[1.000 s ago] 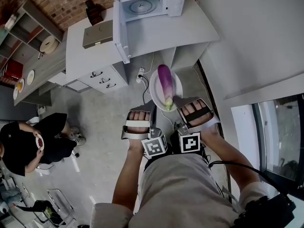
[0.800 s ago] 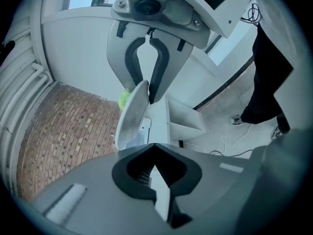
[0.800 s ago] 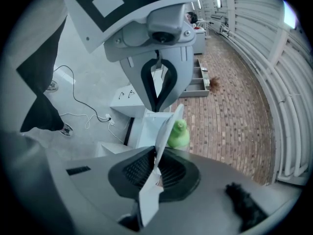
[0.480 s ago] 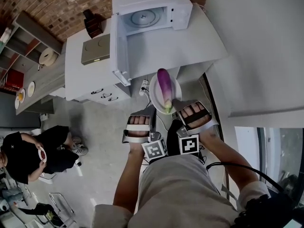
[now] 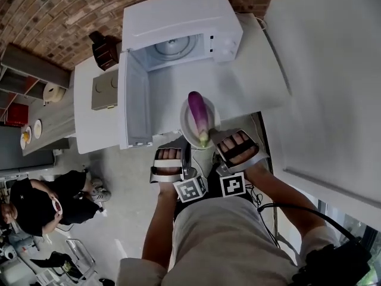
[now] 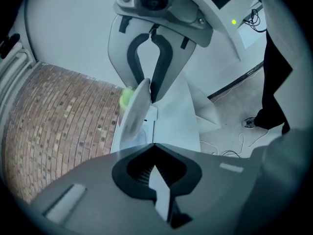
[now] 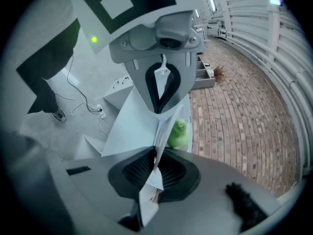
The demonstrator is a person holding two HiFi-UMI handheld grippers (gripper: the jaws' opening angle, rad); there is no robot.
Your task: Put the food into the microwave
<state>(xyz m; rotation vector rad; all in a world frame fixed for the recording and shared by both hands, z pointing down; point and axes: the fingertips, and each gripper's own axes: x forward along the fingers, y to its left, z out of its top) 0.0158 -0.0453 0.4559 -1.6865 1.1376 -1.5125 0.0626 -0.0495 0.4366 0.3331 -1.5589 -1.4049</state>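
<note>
The left gripper [image 5: 185,146] and right gripper [image 5: 216,143] each pinch the plate [image 5: 186,113] rim; the eggplant [image 5: 197,113] points lengthwise at the open microwave [image 5: 178,22] ahead (door [image 5: 134,107] swung left)

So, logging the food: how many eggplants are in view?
1. The eggplant lies on the white plate, which the left tool and right tool grip at its rim, before the open microwave. Shelf items at far left are too small to tell.

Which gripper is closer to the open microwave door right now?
Left. The left gripper clamps the plate at its left rim, on the side toward the microwave door; the right gripper clamps the right rim, farther away.
</note>
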